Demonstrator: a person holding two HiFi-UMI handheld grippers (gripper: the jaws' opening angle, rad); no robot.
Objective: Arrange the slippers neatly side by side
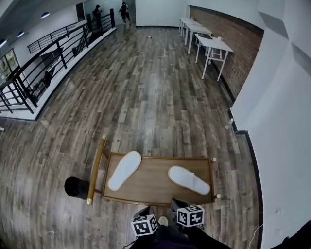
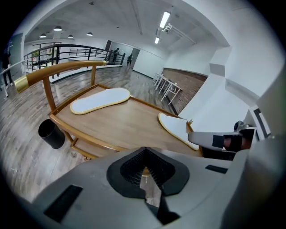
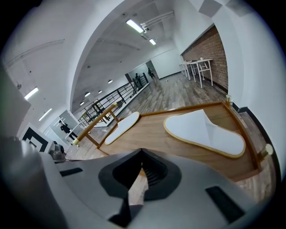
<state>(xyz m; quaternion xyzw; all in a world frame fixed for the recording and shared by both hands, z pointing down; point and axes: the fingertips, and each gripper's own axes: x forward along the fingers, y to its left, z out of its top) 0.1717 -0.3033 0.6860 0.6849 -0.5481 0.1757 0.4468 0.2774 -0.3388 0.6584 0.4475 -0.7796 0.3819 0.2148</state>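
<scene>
Slippers white, yellow-edged; tray brown wood; bin black; floor grey-brown planks.

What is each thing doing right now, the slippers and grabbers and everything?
Left-hand slipper: flat on the cart, left end.
Right-hand slipper: flat on the cart, right end, apart from the other.
Wooden cart: standing, holds both slippers.
Black bin: upright beside the cart.
Left gripper: shut, empty.
Right gripper: shut, empty.

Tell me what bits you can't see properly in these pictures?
Head view: the people far down the hall are too small to describe.
Head view: the black bin is partly hidden by the cart handle.
Left gripper view: the right gripper covers the near end of the right slipper.
</scene>
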